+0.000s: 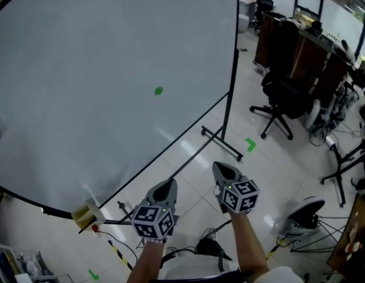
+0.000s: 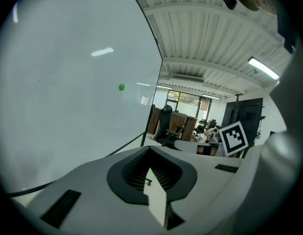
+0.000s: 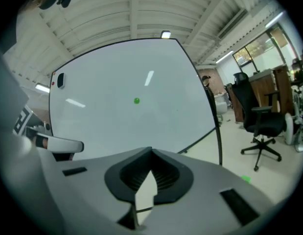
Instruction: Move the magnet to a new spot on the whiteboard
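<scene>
Whiteboard (image 1: 82, 52) is dominating the office, magnet (image 1: 158, 91) sitting mid-board; left tongs (image 1: 168, 184) and right tongs (image 1: 220, 168) are hanging closed and empty, well apart from it, so the move is looking done or unstarted

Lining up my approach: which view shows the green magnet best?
The head view: the green magnet shows largest there, on the whiteboard. The left and right gripper views show it too, unblocked, as a smaller dot.
</scene>
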